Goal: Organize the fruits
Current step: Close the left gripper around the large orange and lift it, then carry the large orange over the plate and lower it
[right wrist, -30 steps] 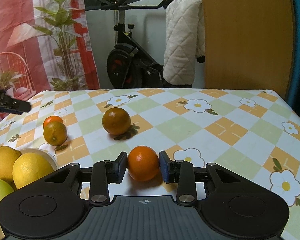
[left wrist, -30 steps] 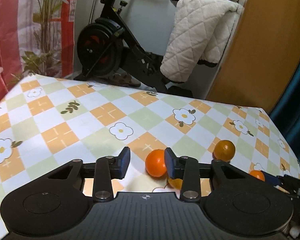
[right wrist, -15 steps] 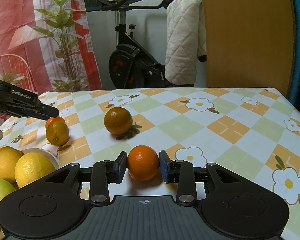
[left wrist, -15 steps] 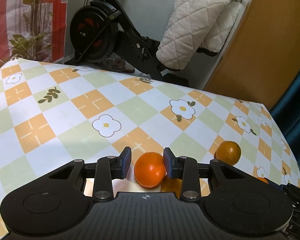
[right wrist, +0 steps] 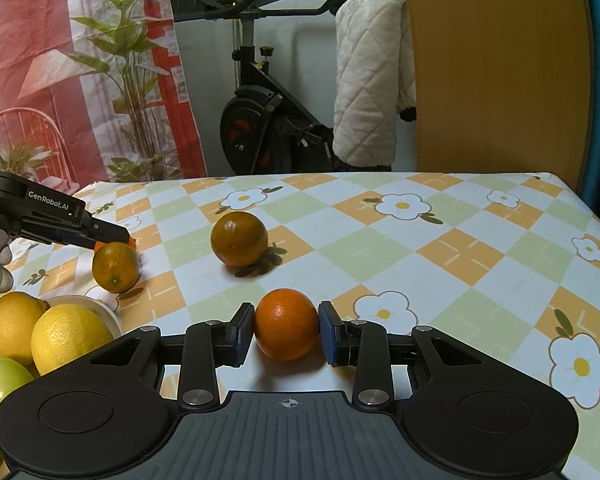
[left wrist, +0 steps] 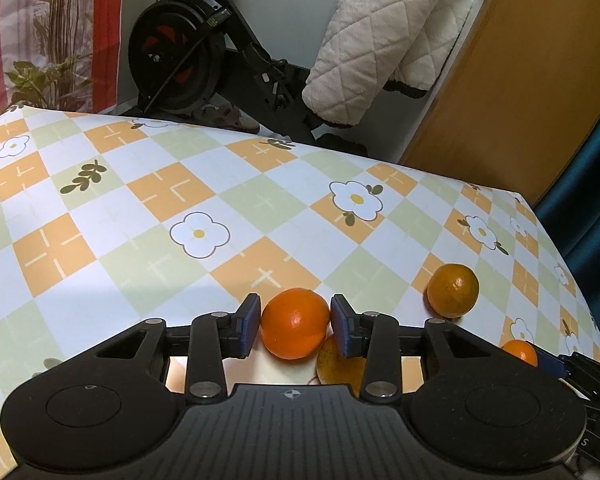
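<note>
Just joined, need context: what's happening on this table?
A person is sorting fruit on a checked table with a tool in each hand. The left tool brackets one bright orange, pads close against it; contact is unclear. The right tool is closed on another bright orange resting on the table. A dark orange and a smaller dark orange lie loose. Lemons sit in a bowl.

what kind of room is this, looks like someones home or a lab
Most likely a home. The fruit sits on a table with a flowered checked cloth, an exercise bike stands behind it with a quilted jacket draped on the handlebar, and a leafy houseplant grows beside a red curtain.
</note>
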